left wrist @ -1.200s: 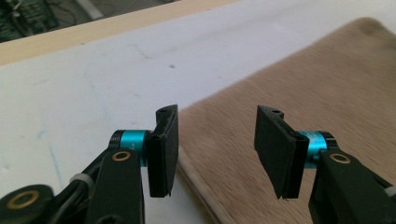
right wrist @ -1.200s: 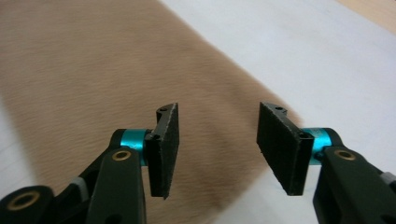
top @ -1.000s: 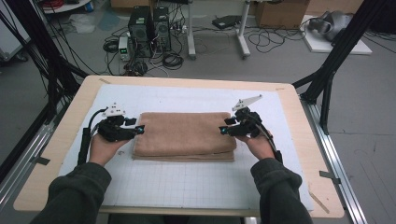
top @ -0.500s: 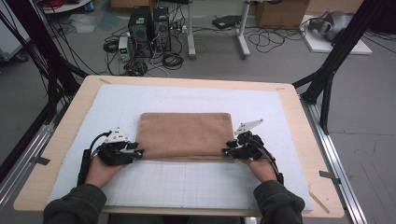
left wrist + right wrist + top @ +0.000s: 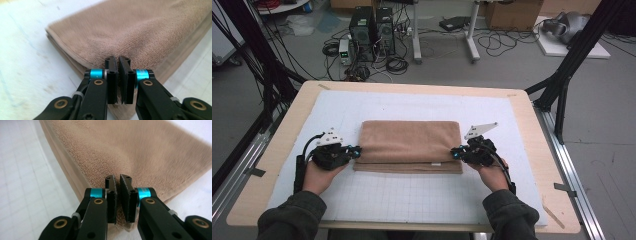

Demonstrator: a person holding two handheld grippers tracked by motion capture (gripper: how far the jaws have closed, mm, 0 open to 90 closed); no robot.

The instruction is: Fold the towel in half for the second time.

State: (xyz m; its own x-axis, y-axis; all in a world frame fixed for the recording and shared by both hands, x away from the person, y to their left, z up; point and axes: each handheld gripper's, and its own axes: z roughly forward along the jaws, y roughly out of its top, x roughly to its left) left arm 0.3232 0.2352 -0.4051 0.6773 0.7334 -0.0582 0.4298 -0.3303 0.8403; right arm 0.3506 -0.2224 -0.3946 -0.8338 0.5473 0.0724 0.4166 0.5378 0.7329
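A tan folded towel [image 5: 409, 142] lies on the white grid mat [image 5: 412, 200] at the middle of the table. My left gripper [image 5: 357, 150] is at the towel's near left corner and is shut on its top layer. In the left gripper view the towel [image 5: 140, 32] spreads ahead, and its pile is pinched between the left gripper [image 5: 118, 60] jaws. My right gripper [image 5: 453, 153] is shut on the near right corner. The right gripper view shows the right gripper [image 5: 117, 178] jaws clamped on the towel [image 5: 130, 150] edge. A lower layer sticks out along the near edge.
The mat covers a wooden table [image 5: 272, 165] with metal rails at both sides. Black frame legs [image 5: 562, 85] stand at the far right and far left corners. Computers and cables [image 5: 367, 35] sit on the floor beyond the table.
Both grippers have drawn the towel's top layer toward the person, from mid-towel to its near edge, then eased slightly back. The towel now lies folded flat.
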